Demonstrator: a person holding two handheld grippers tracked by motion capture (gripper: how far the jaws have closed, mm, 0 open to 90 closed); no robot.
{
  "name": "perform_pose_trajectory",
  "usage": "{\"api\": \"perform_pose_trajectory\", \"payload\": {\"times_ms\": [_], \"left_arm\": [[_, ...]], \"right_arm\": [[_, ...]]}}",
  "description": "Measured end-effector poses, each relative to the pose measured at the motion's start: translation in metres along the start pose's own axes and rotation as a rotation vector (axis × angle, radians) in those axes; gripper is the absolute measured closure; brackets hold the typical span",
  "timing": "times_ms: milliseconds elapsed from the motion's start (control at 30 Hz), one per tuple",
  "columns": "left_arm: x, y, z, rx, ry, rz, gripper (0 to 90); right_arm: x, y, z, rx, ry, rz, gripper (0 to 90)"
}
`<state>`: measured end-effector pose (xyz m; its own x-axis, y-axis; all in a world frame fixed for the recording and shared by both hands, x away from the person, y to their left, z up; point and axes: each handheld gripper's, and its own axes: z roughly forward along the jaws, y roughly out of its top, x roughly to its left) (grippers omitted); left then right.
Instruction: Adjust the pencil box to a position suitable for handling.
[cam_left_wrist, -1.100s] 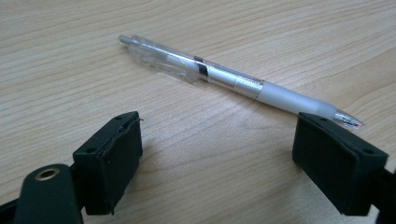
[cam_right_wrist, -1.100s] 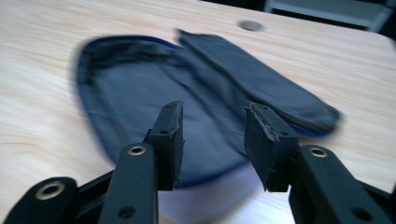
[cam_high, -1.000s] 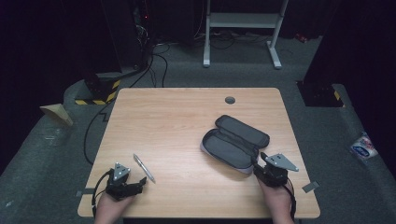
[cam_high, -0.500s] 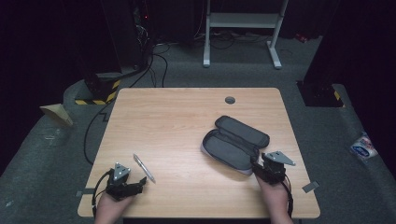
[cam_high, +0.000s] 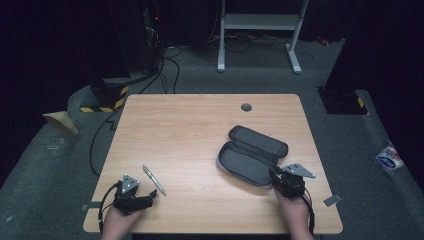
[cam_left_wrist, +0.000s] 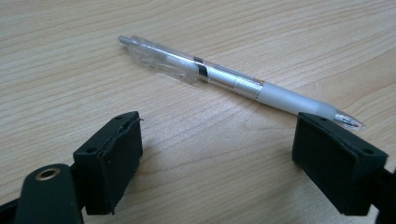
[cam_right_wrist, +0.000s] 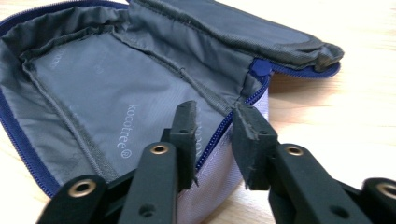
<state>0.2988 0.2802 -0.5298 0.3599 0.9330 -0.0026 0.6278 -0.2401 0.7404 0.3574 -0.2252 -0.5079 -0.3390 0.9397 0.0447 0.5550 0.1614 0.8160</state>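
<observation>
Left tool (cam_left_wrist: 217, 154) gaping before a pen (cam_left_wrist: 233, 80); right tool (cam_right_wrist: 215, 140) part-closed astride the open case's (cam_high: 252, 155) zippered rim on the counter (cam_high: 200, 125).

A light wooden desk (cam_high: 190, 125) is seen under both pairs of jaws. A small round hole (cam_high: 246, 107) is cut in it, far ahead of the right jaws. A grey floor (cam_high: 350, 145) is spread around. A white stand (cam_high: 260, 22) and black cables (cam_high: 170, 67) are seen far ahead. A tan cone (cam_high: 61, 122) is left of the left jaws. A blue and white packet (cam_high: 389, 157) is laid right of the right jaws.
</observation>
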Motion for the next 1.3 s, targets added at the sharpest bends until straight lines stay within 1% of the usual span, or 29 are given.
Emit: {"api": "perform_pose_trajectory", "payload": {"times_ms": [67, 233, 300, 333, 367, 433, 500, 533, 567, 600, 633, 700, 733, 767, 800, 833, 867, 900, 933, 1000, 1033, 1067, 1100, 1133, 1167, 1233, 1300], "left_arm": [[0.000, 0.000, 0.000, 0.000, 0.000, 0.001, 16.4], [0.000, 0.000, 0.000, 0.000, 0.000, 0.001, 16.4], [0.000, 0.000, 0.000, 0.000, 0.000, 0.000, 16.4], [0.000, 0.000, 0.000, 0.000, 0.000, 0.000, 16.4], [0.000, 0.000, 0.000, 0.000, 0.000, 0.000, 16.4], [0.000, 0.000, 0.000, 0.000, 0.000, 0.000, 16.4], [0.000, 0.000, 0.000, -0.001, 0.001, 0.001, 16.6], [0.000, 0.000, -0.001, 0.000, 0.001, 0.002, 17.5], [0.000, -0.001, -0.002, -0.006, -0.003, 0.004, 19.4], [0.001, -0.001, -0.004, -0.011, -0.007, 0.013, 24.6], [0.000, -0.001, -0.006, -0.013, -0.016, 0.010, 34.0], [-0.004, 0.003, -0.010, -0.034, -0.021, 0.022, 37.8], [-0.009, 0.009, -0.014, -0.059, -0.042, 0.014, 39.2], [-0.013, 0.014, -0.015, -0.075, -0.061, 0.011, 39.4], [-0.018, 0.021, -0.016, -0.088, -0.089, 0.003, 39.3], [-0.028, 0.031, -0.016, -0.104, -0.125, 0.001, 38.9], [-0.035, 0.037, -0.015, -0.114, -0.145, 0.002, 38.9], [-0.048, 0.047, -0.011, -0.123, -0.173, 0.018, 39.0], [-0.059, 0.054, -0.006, -0.122, -0.191, 0.031, 39.4], [-0.077, 0.067, 0.005, -0.108, -0.218, 0.036, 39.7], [-0.086, 0.073, 0.012, -0.102, -0.243, 0.027, 39.5], [-0.093, 0.078, 0.018, -0.101, -0.258, 0.028, 39.3], [-0.099, 0.082, 0.023, -0.102, -0.256, 0.027, 39.3], [-0.103, 0.085, 0.029, -0.106, -0.251, 0.020, 39.6], [-0.103, 0.086, 0.033, -0.107, -0.253, 0.004, 40.4], [-0.102, 0.085, 0.042, -0.103, -0.264, -0.025, 42.6], [-0.101, 0.082, 0.046, -0.096, -0.282, -0.035, 48.6]], "right_arm": [[0.004, -0.001, 0.002, 0.003, 0.006, -0.007, 72.7], [0.014, -0.001, 0.005, -0.001, 0.038, -0.049, 75.8], [0.019, -0.002, 0.007, -0.004, 0.056, -0.073, 76.4], [0.021, -0.002, 0.007, -0.003, 0.063, -0.071, 76.5], [0.023, -0.002, 0.007, -0.006, 0.073, -0.083, 76.5], [0.029, -0.002, 0.008, -0.006, 0.093, -0.091, 76.9], [0.034, -0.002, 0.009, -0.010, 0.110, -0.120, 77.1], [0.038, -0.002, 0.009, -0.009, 0.119, -0.121, 77.0], [0.041, -0.002, 0.009, -0.006, 0.123, -0.122, 76.9], [0.044, -0.001, 0.009, -0.010, 0.131, -0.133, 76.6], [0.046, -0.001, 0.010, -0.013, 0.137, -0.139, 76.4], [0.049, 0.000, 0.010, -0.015, 0.141, -0.145, 75.7], [0.050, 0.000, 0.010, -0.015, 0.143, -0.144, 75.3], [0.051, 0.001, 0.010, -0.014, 0.146, -0.145, 74.7], [0.051, 0.001, 0.010, -0.016, 0.150, -0.149, 74.0], [0.051, 0.001, 0.010, -0.017, 0.155, -0.150, 73.3], [0.052, 0.001, 0.010, -0.018, 0.155, -0.147, 72.5], [0.052, 0.001, 0.009, -0.019, 0.155, -0.145, 71.9], [0.052, 0.001, 0.009, -0.019, 0.156, -0.144, 71.2], [0.053, 0.002, 0.009, -0.018, 0.158, -0.138, 69.8], [0.053, 0.002, 0.008, -0.020, 0.157, -0.137, 67.1], [0.054, 0.003, 0.008, -0.022, 0.154, -0.131, 61.4], [0.054, 0.004, 0.006, -0.025, 0.159, -0.123, 56.7], [0.054, 0.004, 0.003, -0.034, 0.171, -0.111, 53.5], [0.056, 0.005, -0.001, -0.050, 0.177, -0.107, 50.6], [0.058, 0.005, -0.010, -0.077, 0.174, -0.114, 49.8], [0.059, 0.004, -0.015, -0.084, 0.177, -0.113, 51.1]]}}
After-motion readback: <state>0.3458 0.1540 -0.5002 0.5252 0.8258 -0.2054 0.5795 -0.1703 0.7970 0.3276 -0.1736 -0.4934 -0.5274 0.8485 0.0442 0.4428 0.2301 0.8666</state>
